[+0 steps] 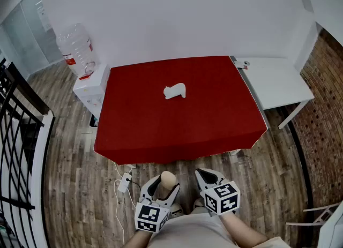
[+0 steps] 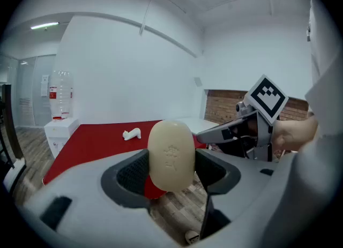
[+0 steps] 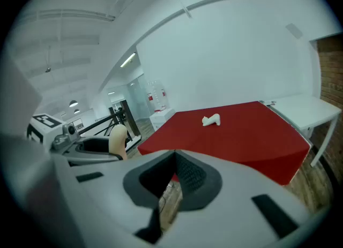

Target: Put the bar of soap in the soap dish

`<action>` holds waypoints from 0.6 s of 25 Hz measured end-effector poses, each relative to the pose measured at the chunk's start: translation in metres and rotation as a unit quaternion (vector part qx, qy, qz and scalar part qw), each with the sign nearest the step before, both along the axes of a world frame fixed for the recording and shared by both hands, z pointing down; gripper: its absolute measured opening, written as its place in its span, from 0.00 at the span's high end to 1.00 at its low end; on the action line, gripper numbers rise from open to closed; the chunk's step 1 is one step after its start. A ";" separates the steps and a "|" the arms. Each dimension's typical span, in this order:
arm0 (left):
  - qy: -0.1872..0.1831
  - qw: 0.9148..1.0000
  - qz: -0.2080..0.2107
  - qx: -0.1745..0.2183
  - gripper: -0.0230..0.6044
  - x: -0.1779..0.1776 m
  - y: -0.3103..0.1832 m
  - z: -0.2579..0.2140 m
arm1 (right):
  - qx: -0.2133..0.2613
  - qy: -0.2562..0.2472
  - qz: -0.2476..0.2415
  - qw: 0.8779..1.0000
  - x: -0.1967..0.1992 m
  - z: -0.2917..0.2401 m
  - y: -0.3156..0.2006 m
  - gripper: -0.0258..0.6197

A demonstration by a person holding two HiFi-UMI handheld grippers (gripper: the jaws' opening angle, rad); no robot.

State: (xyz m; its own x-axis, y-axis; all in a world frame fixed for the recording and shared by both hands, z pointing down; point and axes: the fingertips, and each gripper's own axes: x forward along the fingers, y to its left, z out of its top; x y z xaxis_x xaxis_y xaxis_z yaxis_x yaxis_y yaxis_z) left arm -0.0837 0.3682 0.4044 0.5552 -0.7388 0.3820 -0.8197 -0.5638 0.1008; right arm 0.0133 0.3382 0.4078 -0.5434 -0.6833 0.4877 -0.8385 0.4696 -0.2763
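- Two claws, left gripper (image 2: 171,169) and right gripper (image 3: 174,156), held low and side by side over the wood floor (image 1: 80,198), just short of the near edge of the red table (image 1: 161,129).
- On the left gripper: jaws spread wide and clamped on the bar of soap (image 2: 171,153), one dark pad against each long edge.
- Soap stood on end, pale cream and oval, with its embossed face turned back toward that gripper's own camera (upper half well clear of the pads).
- On the right gripper: jaws pressed together at the tips, nothing pinched between them, only floorboards seen through the gap behind the pads.
- From the left gripper view, right gripper just beside it, with its marker cube (image 2: 266,96) on top and a bare hand (image 2: 292,134) behind.
- Out on the red cloth, toward the far middle: soap dish (image 1: 175,91), small and white, lying alone, well apart from the soap.
- Beside the table's right edge: white side table (image 1: 278,83), touching or nearly so (hard to tell which).
- At the table's far left corner: water bottle (image 1: 76,49), tilted on a low white cabinet (image 1: 91,89).
- Down the left side of the head view: black railing (image 1: 16,134).
- On the floor near the table's front: white power strip (image 1: 124,181) with its cord.
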 end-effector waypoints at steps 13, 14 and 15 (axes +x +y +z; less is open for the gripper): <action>0.005 1.000 0.002 -0.003 0.52 -0.025 -0.062 0.013 | 0.004 -0.011 0.002 1.000 -0.023 0.010 -0.064 0.95; 0.005 1.000 -0.003 -0.004 0.52 -0.025 -0.073 0.016 | 0.006 -0.010 -0.002 1.000 -0.024 0.011 -0.077 0.95; 0.005 1.000 -0.005 -0.005 0.52 -0.025 -0.086 0.018 | 0.008 -0.010 -0.005 1.000 -0.023 0.011 -0.090 0.95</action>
State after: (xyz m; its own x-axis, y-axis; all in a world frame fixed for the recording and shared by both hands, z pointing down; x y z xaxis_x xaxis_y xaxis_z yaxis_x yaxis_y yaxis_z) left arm -0.1089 0.2823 0.4228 0.5507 -0.7406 0.3850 -0.8248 -0.5537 0.1144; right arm -0.0101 0.2483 0.4186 -0.5589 -0.6856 0.4665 -0.8287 0.4818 -0.2848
